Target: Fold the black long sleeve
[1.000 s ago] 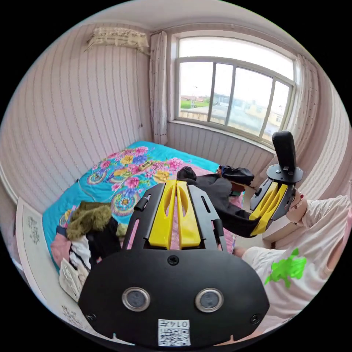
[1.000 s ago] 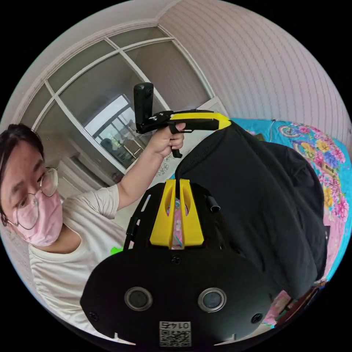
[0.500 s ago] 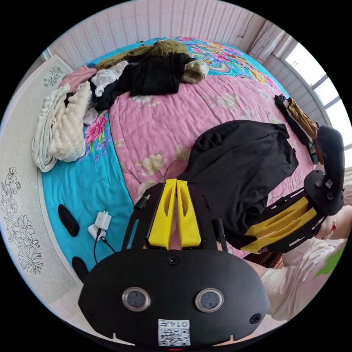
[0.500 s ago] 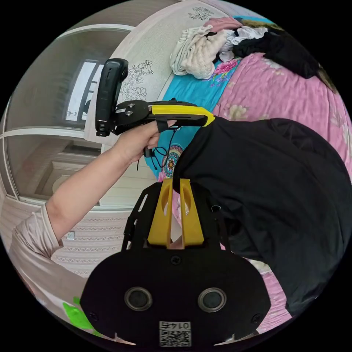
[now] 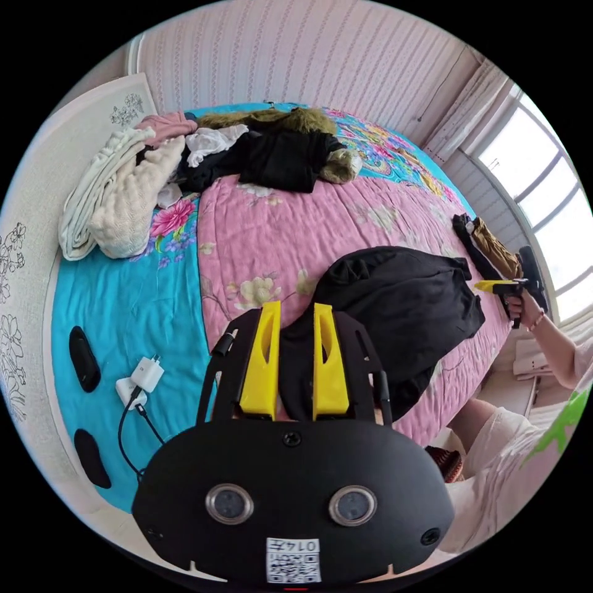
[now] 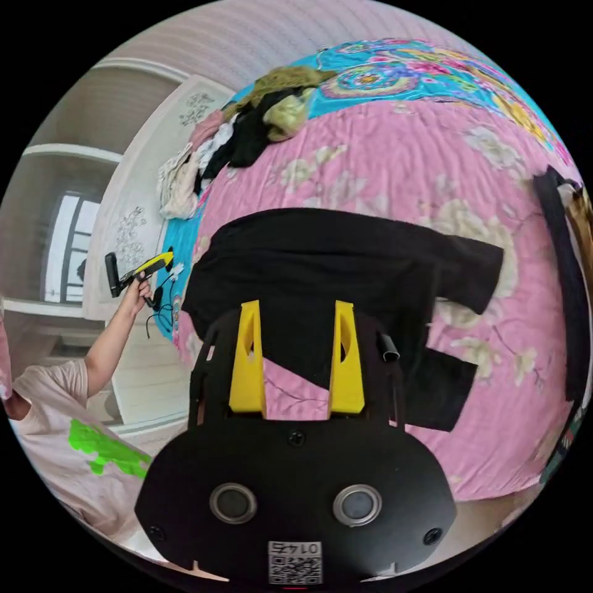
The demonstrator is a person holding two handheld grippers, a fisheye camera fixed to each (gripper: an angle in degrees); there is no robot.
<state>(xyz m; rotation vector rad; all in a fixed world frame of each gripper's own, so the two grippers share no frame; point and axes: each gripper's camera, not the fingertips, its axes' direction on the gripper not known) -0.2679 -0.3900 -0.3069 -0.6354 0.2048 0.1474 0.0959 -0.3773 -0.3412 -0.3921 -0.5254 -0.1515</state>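
1. Your black long sleeve lies spread on the pink quilt of the bed, near its edge on your side, still rumpled and unfolded.
2. Your left hand-held gripper has its jaws parted with nothing between them; one end of the garment lies right under and ahead of its tips.
3. Your right hand-held gripper is also spread apart and empty, above the hem edge nearest you.
4. In the right gripper view the garment's long axis runs across the picture, with a sleeve reaching out to the picture's right and a flap hanging lower on that side.
5. Each hand-held gripper looks nearest to its own end of the garment, so your next grasp probably takes both ends at once.
6. The clothes pile by the headboard sits well apart from your working area.
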